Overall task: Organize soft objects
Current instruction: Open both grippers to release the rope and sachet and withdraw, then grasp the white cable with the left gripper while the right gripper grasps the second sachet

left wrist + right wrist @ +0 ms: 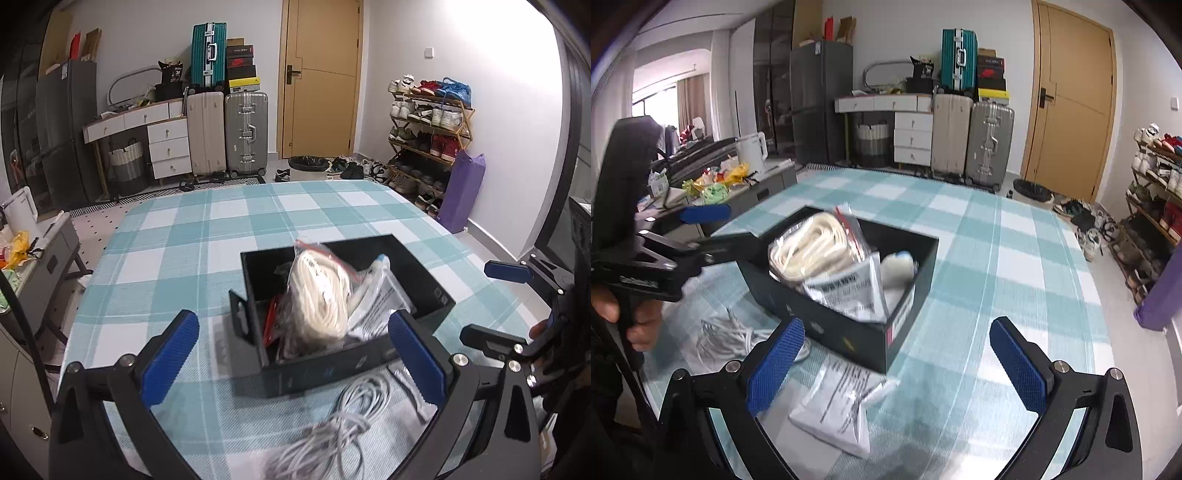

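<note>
Black rectangular cardboard box (343, 363) sits mid-surface on teal-and-white checked cloth (177, 236), packed with clear zip bag of cream rope (319, 295) and printed white plastic pouch (849, 291). Loose grey cable coil (332, 424) lies on cloth just before box; second flat white printed pouch (838, 410) beside box corner. Left gripper (291, 356) jaws wide apart, nothing held. Right gripper (897, 363) jaws wide apart, nothing held.

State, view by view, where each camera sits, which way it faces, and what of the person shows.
Left wrist: rides the left hand-held gripper, facing the black cardboard box and the yellow door; the right hand-held gripper shows at right.
Right wrist: rides the right hand-held gripper, facing the same box from its right; a hand holds the left tool.
Shared: box, bagged white rope, checked tablecloth.
</note>
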